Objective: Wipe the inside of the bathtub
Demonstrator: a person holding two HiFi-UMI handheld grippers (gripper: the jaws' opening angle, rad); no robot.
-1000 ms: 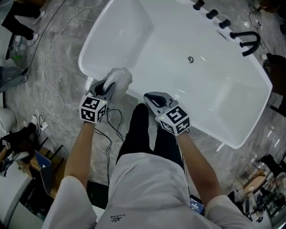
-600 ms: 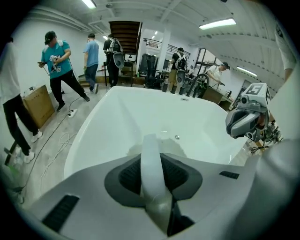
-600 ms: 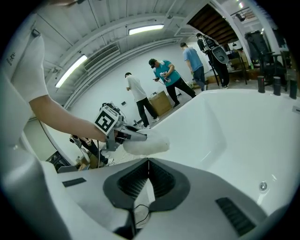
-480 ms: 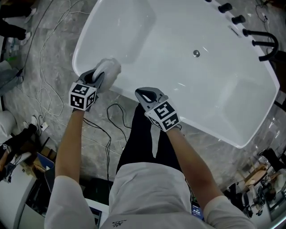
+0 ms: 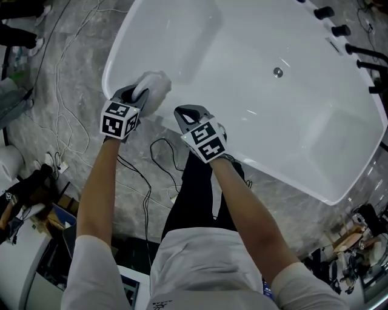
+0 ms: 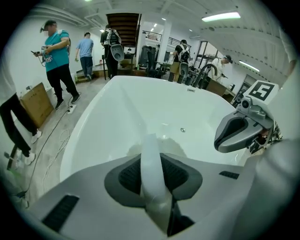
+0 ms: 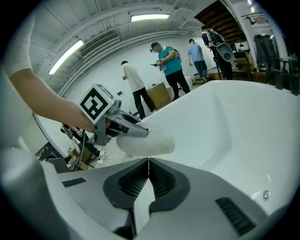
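Observation:
The white bathtub (image 5: 182, 24) fills the top of the head view, its drain (image 5: 277, 72) right of the middle. My left gripper (image 5: 140, 95) is at the tub's near rim, shut on a white cloth (image 5: 154, 86) that bunches over the rim's inner edge. In the left gripper view a strip of the cloth (image 6: 151, 161) is pinched between the jaws above the tub basin (image 6: 140, 112). My right gripper (image 5: 182, 112) is just right of it at the same rim, shut and holding nothing. The right gripper view shows its jaws (image 7: 148, 161) pressed together, with the cloth (image 7: 146, 141) ahead.
Black tap fittings (image 5: 332, 12) line the tub's far right rim. White and black cables (image 5: 66, 121) trail over the grey marble floor on the left. Boxes and clutter (image 5: 24, 194) sit at the lower left. Several people (image 6: 58, 51) stand beyond the tub's far end.
The left gripper has carried the cloth a little further along the near rim toward the tub's left end. The right gripper has moved left, closer to it.

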